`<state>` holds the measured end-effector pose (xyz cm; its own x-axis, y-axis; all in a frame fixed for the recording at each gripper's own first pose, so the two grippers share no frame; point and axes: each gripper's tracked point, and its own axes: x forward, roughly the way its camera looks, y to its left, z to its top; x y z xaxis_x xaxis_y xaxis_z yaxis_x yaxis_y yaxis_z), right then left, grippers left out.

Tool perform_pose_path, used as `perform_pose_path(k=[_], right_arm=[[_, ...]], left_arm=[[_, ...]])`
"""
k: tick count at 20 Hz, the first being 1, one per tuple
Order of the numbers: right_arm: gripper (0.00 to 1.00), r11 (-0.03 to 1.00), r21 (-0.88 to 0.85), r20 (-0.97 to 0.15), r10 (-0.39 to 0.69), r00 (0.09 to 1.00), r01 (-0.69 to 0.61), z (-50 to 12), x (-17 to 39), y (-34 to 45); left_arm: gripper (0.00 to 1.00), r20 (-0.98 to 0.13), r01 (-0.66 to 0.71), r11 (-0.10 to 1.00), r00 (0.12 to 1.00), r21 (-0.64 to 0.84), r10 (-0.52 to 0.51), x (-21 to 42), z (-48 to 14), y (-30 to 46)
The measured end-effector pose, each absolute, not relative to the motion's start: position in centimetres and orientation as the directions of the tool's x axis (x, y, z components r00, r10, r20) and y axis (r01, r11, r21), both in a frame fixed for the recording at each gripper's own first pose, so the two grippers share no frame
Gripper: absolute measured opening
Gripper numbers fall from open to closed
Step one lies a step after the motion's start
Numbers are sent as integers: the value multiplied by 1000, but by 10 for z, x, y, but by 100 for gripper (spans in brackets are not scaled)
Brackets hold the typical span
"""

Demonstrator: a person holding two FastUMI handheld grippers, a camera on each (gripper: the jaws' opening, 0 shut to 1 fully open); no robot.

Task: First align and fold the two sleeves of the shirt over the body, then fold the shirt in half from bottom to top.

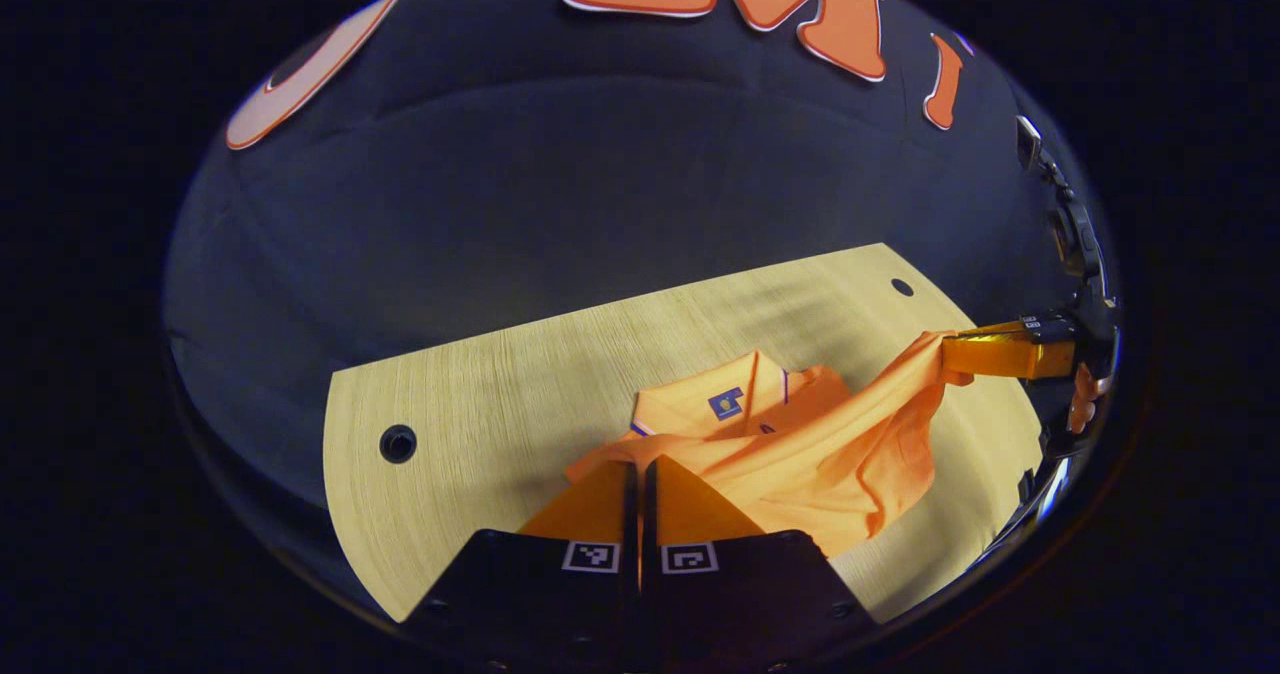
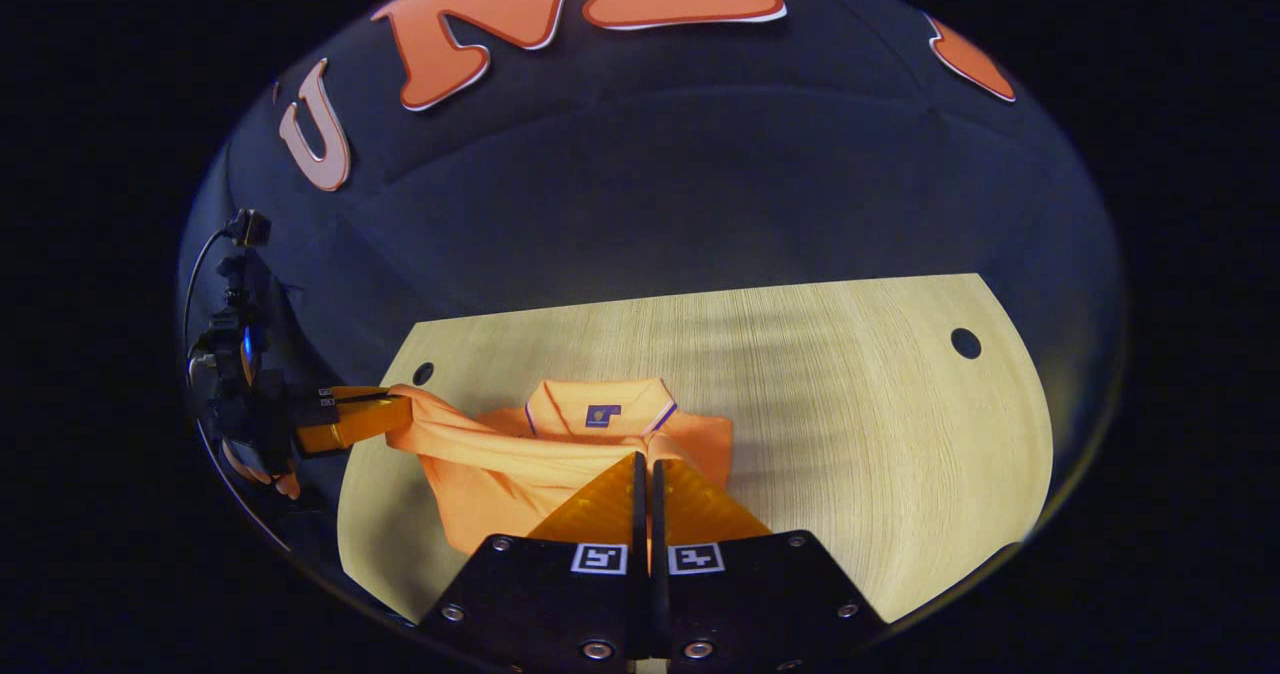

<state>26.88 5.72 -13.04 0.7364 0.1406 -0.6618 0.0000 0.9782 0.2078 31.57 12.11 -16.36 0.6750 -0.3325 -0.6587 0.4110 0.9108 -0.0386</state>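
In the left gripper view, my left claw (image 1: 640, 469) sits at the bottom with its two fingers pressed almost together, a thin slit between them, pinching the near edge of the orange shirt (image 1: 800, 444). The shirt lies on the pale wooden counter (image 1: 480, 394), collar (image 1: 725, 399) toward the far side. Its cloth is lifted off to the right, where the right claw (image 1: 950, 354) grips a corner of it, fingers closed on the fabric, with a hand (image 1: 1085, 399) just behind it at the edge of the view. A dark round hole (image 1: 398, 443) shows in the counter to the left, another (image 1: 902, 287) at the far right.

In the right gripper view, my right claw (image 2: 645, 469) is closed to a narrow slit on the shirt's (image 2: 500, 494) near edge. The shirt rests on the counter (image 2: 850, 434), left of centre, collar (image 2: 600, 409) far. At the left, the left claw (image 2: 400, 414) holds a stretched-out corner of cloth above the counter's edge.
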Motion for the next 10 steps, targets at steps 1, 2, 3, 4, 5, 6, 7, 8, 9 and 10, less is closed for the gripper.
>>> perform_pose_path(k=[1,2,3,4,5,6,7,8,9,10], right_arm=[[1,980,198,-673,136,727,0,-138,278,57],[1,983,186,-684,129,718,0,-145,287,55],[1,984,176,-698,120,706,7,-153,295,52],[1,985,170,-711,116,694,9,-158,299,52],[1,989,151,-720,106,686,6,-165,305,50],[1,992,126,-731,89,677,5,-171,309,45],[0,995,95,-738,64,672,10,-177,312,41],[1,995,100,-742,65,668,14,-182,313,43],[1,994,105,-743,63,667,22,-184,317,45],[1,994,105,-736,55,675,34,-184,323,44]], left_arm=[[1,-668,413,910,666,-41,-332,322,-170,121],[1,-676,410,911,660,-41,-327,331,-175,122],[1,-683,407,912,654,-43,-324,337,-181,124],[1,-689,403,914,649,-47,-321,344,-186,124],[1,-696,396,917,645,-47,-315,349,-192,127],[1,-703,394,918,639,-50,-313,355,-199,128],[1,-705,394,918,638,-47,-310,362,-207,130],[1,-710,384,922,636,-47,-301,367,-214,133],[1,-714,371,928,638,-45,-289,374,-218,133],[1,-717,359,932,639,-39,-277,378,-220,134]])
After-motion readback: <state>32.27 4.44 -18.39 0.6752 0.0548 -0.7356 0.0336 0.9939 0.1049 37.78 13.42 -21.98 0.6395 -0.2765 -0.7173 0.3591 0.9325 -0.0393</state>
